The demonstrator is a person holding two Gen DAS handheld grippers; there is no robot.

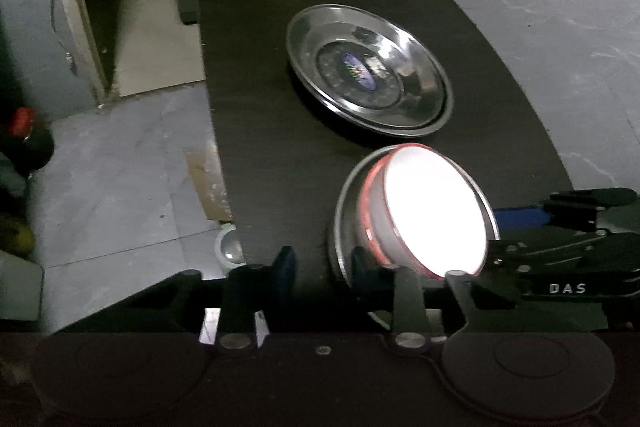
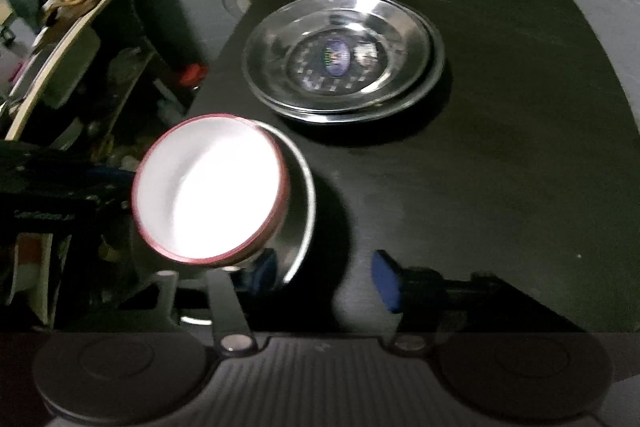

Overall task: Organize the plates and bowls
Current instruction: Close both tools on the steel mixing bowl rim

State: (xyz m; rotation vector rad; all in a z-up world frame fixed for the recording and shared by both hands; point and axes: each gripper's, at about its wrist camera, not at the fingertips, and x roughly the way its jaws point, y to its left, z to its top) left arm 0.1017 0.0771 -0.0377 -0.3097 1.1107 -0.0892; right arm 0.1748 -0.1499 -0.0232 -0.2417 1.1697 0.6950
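"Dark table (image 1: 260,107) runs ahead of you, grey floor on either side. Where's the stack?"

"Steel plates (image 1: 368,71) sit nested toward twelve o'clock in both wrist views. The white bowl (image 1: 436,211), red-rimmed, lies tilted inside a steel dish (image 1: 344,203), at about four o'clock in your left view and nine o'clock in your right."

"And your grippers?"

"Your left gripper (image 1: 322,261) is partly spread, straddling the dish's rim at its nine o'clock, with a gap to the outer pad. Your right gripper (image 2: 320,273) straddles the rim at three o'clock, its outer pad well clear of the metal."
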